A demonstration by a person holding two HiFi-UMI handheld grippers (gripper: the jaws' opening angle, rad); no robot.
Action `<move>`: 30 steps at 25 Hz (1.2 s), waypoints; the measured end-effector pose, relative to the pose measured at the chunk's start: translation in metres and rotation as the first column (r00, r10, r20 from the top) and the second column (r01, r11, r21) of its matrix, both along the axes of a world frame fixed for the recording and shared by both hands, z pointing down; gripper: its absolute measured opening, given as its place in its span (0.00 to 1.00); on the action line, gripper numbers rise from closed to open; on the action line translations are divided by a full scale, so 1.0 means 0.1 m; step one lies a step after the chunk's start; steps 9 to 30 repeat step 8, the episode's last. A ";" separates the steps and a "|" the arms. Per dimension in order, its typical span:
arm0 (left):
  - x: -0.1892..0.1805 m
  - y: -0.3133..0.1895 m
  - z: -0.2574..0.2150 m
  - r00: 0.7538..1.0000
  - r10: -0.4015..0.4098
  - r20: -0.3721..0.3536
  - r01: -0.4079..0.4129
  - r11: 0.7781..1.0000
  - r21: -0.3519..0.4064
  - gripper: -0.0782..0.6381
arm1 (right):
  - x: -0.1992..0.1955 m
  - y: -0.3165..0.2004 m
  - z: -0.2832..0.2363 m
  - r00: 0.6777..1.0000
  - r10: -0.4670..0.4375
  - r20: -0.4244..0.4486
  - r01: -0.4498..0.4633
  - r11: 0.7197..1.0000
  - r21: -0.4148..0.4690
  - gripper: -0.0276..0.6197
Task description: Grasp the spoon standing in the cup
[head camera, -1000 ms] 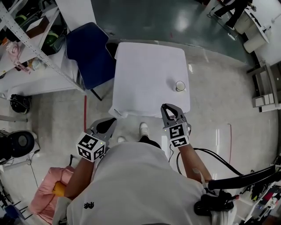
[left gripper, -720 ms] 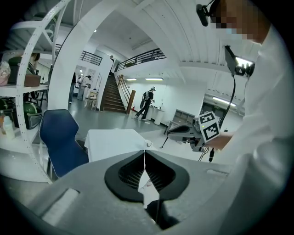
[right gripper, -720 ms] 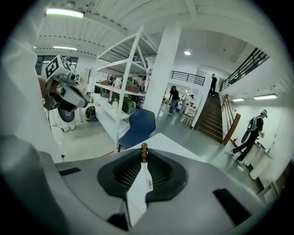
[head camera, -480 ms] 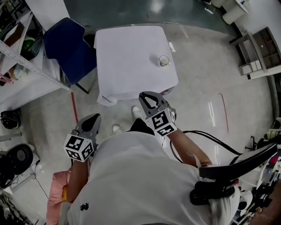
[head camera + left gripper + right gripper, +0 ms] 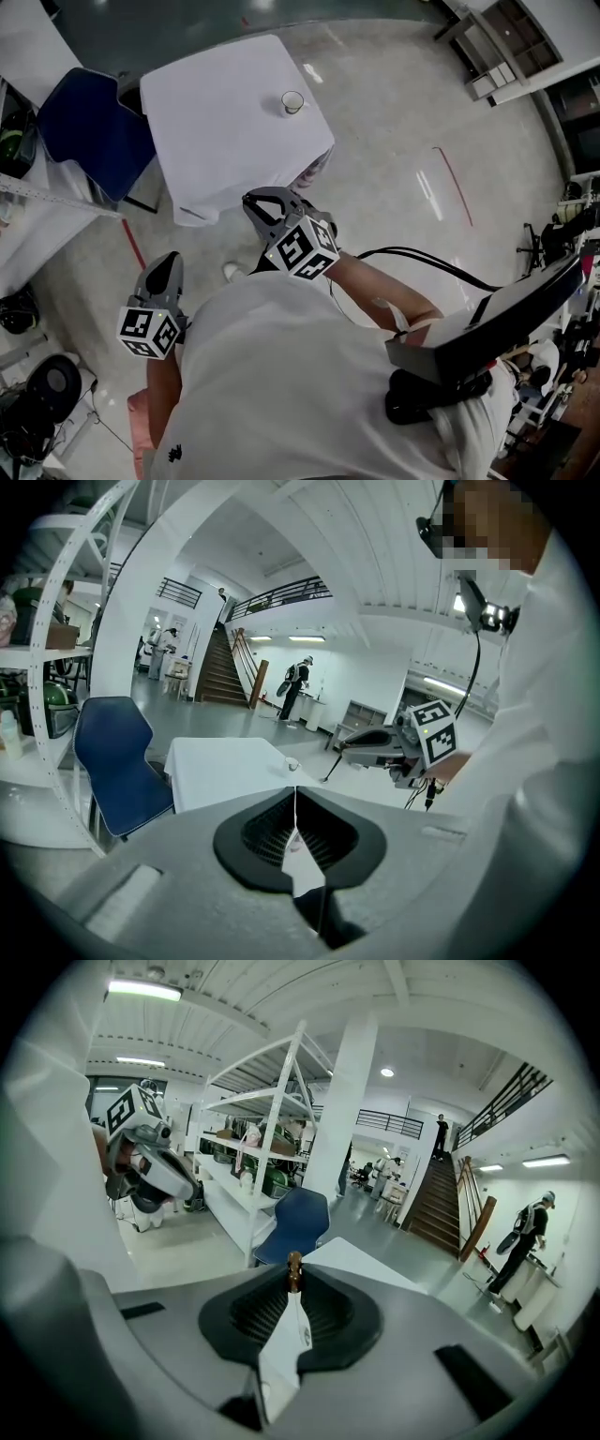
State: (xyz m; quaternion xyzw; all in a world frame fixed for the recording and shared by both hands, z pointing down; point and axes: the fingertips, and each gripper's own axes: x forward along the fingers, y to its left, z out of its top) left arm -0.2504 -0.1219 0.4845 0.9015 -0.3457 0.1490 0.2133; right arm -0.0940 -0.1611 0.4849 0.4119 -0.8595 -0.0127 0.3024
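Note:
A small white cup (image 5: pixel 292 101) stands near the right edge of a table with a white cloth (image 5: pixel 220 112). At this distance I cannot make out the spoon in it. The same cup (image 5: pixel 292 764) looks tiny in the left gripper view. Both grippers hang low in front of the person's body, well short of the table. My right gripper (image 5: pixel 255 200) has its jaws nearly together, and a small brown piece (image 5: pixel 293 1267) sits pinched at their tips; what it is I cannot tell. My left gripper (image 5: pixel 171 259) is shut and holds nothing, its jaws meeting in a thin line.
A blue chair (image 5: pixel 84 131) stands at the table's left side, with white shelving (image 5: pixel 56 667) beyond it. Black cables and gear (image 5: pixel 450 394) lie on the floor at the right. Red tape marks (image 5: pixel 452 183) cross the floor. People (image 5: pixel 530 1232) stand far off near a staircase.
The head view has swung round: the table and cup have slid from the upper middle to the upper left and look smaller. Both grippers have drifted left in the picture, jaws unchanged.

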 end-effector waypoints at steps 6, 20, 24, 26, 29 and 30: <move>0.08 0.12 0.03 1.000 -0.002 0.002 0.002 1.000 -0.004 0.13 | 0.04 0.12 -0.01 1.000 -0.013 0.009 0.013 1.000 -0.001 0.12; 0.11 0.13 0.03 1.000 0.001 0.002 -0.001 1.000 -0.009 0.13 | 0.05 0.15 -0.01 1.000 -0.014 0.012 0.014 1.000 -0.004 0.12; 0.11 0.13 0.03 1.000 0.001 0.002 -0.001 1.000 -0.009 0.13 | 0.05 0.15 -0.01 1.000 -0.014 0.012 0.014 1.000 -0.004 0.12; 0.11 0.13 0.03 1.000 0.001 0.002 -0.001 1.000 -0.009 0.13 | 0.05 0.15 -0.01 1.000 -0.014 0.012 0.014 1.000 -0.004 0.12; 0.11 0.13 0.03 1.000 0.001 0.002 -0.001 1.000 -0.009 0.13 | 0.05 0.15 -0.01 1.000 -0.014 0.012 0.014 1.000 -0.004 0.12; 0.11 0.13 0.03 1.000 0.001 0.002 -0.001 1.000 -0.009 0.13 | 0.05 0.15 -0.01 1.000 -0.014 0.012 0.014 1.000 -0.004 0.12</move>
